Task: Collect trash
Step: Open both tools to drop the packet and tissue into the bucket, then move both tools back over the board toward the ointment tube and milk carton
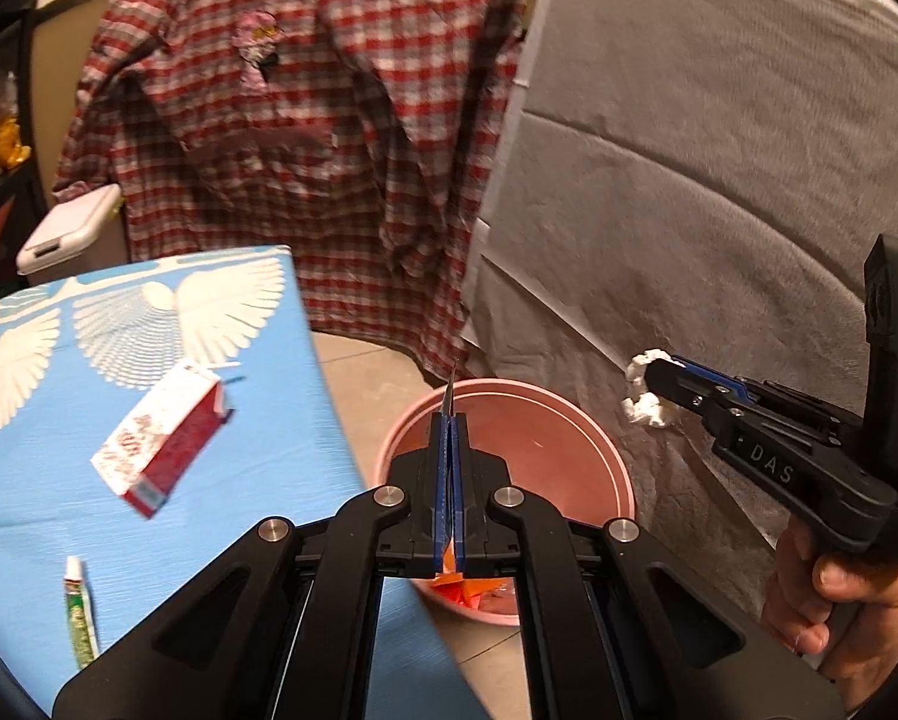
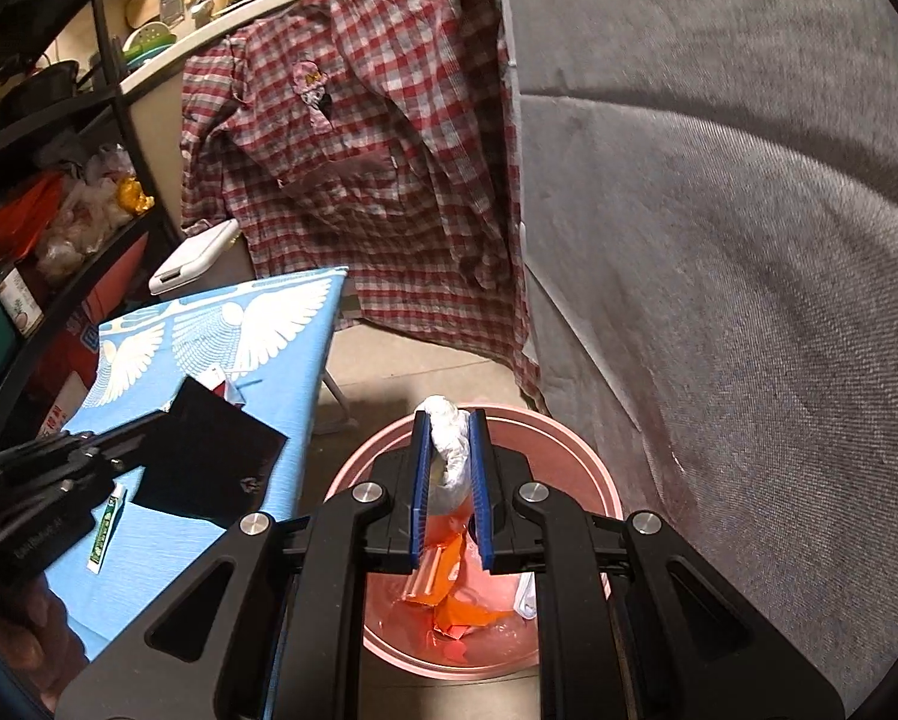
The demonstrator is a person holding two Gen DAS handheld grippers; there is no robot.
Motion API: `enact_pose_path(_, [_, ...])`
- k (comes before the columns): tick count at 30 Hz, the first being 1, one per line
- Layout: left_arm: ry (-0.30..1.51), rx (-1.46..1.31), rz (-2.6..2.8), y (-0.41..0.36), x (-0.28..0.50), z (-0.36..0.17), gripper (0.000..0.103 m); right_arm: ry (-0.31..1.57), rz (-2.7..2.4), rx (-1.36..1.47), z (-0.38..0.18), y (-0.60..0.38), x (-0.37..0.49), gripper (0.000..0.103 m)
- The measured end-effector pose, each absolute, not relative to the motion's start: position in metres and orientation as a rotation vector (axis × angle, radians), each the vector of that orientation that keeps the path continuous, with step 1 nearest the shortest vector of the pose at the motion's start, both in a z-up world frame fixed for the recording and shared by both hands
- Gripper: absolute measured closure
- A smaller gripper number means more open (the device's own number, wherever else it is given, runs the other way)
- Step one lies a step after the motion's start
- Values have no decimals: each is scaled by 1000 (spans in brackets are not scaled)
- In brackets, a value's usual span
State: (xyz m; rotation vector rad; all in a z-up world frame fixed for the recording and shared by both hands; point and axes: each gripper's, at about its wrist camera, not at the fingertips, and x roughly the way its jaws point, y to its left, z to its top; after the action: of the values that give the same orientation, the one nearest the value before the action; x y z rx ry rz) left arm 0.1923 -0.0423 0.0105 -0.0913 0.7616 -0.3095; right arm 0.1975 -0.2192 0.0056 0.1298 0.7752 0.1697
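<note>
Gripping a crumpled white tissue (image 2: 449,450) between its blue pads, the right claw (image 2: 451,480) is hanging over the pink bin (image 2: 593,474). Its own camera is showing the wad standing lengthwise between the fingers, its long axis running along them, the rounded end poking past the tips. The left camera is showing the same wad (image 1: 647,387) from the side, bulging out at the right claw's (image 1: 653,387) tip, with a hand (image 1: 839,606) on the handle.

The left claw (image 1: 449,414) is sitting fully closed above the bin's (image 1: 617,468) rim, a thin dark sliver sticking up from its tips; what it is cannot be told. Only the right camera is looking into the bin, where orange wrappers (image 2: 449,594) are lying.

Farther left, the blue tabletop (image 1: 257,420) is carrying a red and white carton (image 1: 161,438) and a small green tube (image 1: 80,612). Beyond, a checked shirt (image 1: 305,120) is hanging beside grey fabric (image 1: 719,150).
</note>
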Motion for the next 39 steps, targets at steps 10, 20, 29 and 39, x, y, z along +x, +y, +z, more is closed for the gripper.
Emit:
enact_pose_path(10, [810, -76, -344, -67, 203, -4, 89, 808, 147, 144, -4, -221, 208, 65])
enact_pose_path(20, [765, -68, -289, -30, 185, 16, 89, 766, 162, 130, 4, -214, 196, 65])
enact_pose_path(29, [735, -60, -189, 40, 156, 29, 89, 698, 201, 121, 22, -196, 175, 65])
enact_pose_path(39, [764, -80, -53, 133, 128, 14, 89, 652, 271, 130, 39, -157, 153, 75])
